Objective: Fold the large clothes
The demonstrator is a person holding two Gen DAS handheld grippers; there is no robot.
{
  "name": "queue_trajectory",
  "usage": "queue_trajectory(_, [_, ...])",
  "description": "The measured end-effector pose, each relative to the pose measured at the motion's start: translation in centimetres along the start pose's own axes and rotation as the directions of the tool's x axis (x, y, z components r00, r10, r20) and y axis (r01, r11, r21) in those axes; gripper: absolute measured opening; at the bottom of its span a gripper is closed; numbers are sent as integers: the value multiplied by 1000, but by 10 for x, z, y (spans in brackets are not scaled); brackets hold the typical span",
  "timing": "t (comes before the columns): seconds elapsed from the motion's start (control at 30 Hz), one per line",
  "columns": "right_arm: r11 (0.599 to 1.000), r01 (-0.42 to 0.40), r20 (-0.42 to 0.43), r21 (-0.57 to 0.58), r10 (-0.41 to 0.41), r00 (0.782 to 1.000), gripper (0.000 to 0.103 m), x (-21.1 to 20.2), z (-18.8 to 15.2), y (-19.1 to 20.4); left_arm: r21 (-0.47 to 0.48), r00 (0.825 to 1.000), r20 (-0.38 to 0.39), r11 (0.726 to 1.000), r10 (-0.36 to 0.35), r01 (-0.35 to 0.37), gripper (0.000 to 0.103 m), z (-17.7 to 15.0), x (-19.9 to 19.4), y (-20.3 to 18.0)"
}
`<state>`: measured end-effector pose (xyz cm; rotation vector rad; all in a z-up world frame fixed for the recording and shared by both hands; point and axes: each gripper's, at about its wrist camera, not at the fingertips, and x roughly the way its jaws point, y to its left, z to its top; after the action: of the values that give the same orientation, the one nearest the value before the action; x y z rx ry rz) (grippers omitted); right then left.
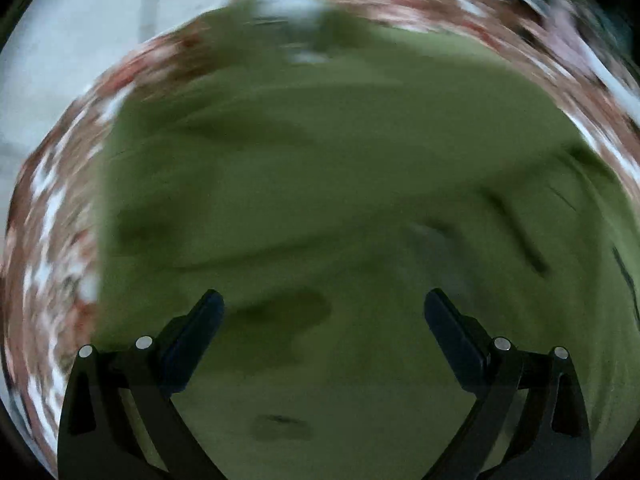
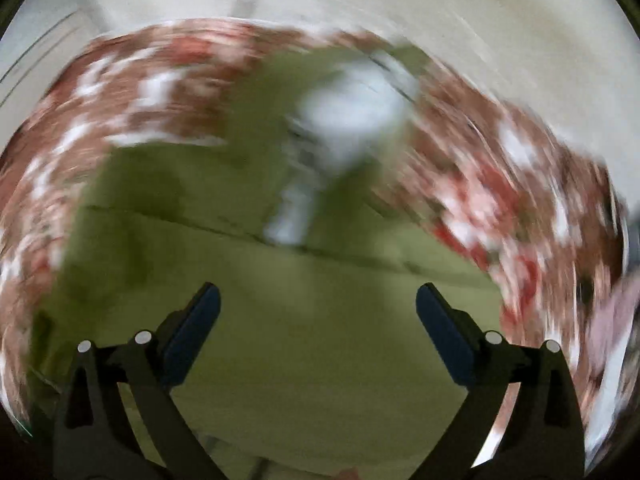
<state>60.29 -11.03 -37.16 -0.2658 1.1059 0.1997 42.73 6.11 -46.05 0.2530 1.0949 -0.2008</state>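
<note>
A large olive-green garment (image 1: 320, 180) lies spread on a red-and-white patterned cover (image 1: 52, 216); both views are smeared by motion. In the left wrist view my left gripper (image 1: 324, 304) hangs above the green cloth, jaws wide apart, nothing between them. The right wrist view shows the same garment (image 2: 312, 312) with a straight fold line across it and a pale blue-white patch (image 2: 352, 108) at its far end. My right gripper (image 2: 318, 298) is open over the cloth, empty, its dark pads (image 2: 440, 320) clear of the fabric.
The patterned cover (image 2: 500, 184) rings the garment on all sides. Beyond it is a pale floor or wall (image 2: 440, 8). A pinkish blurred thing (image 2: 612, 320) shows at the right edge of the right wrist view.
</note>
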Motion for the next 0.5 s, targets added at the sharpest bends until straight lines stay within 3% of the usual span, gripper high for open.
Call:
queue_trajectory(0.1, [991, 47, -64, 128, -39, 997, 97, 31, -42, -50, -172, 999, -3, 984, 44, -44, 98, 12, 9, 72])
queue_trajectory(0.23, [980, 101, -109, 172, -83, 991, 97, 55, -91, -75, -351, 1000, 7, 936, 1, 1, 98, 25, 20, 131])
queue_trajectory(0.43, [978, 162, -126, 134, -146, 981, 97, 65, -136, -89, -401, 999, -23, 916, -39, 27, 95, 36, 47, 145])
queue_trajectory(0.47, [978, 168, -134, 126, -151, 979, 97, 69, -139, -90, -400, 998, -21, 915, -52, 39, 82, 35, 49, 143])
queue_trajectory(0.5, [978, 168, -139, 122, -151, 979, 97, 72, -141, -90, -397, 996, -31, 916, -78, 60, 50, 33, 55, 143])
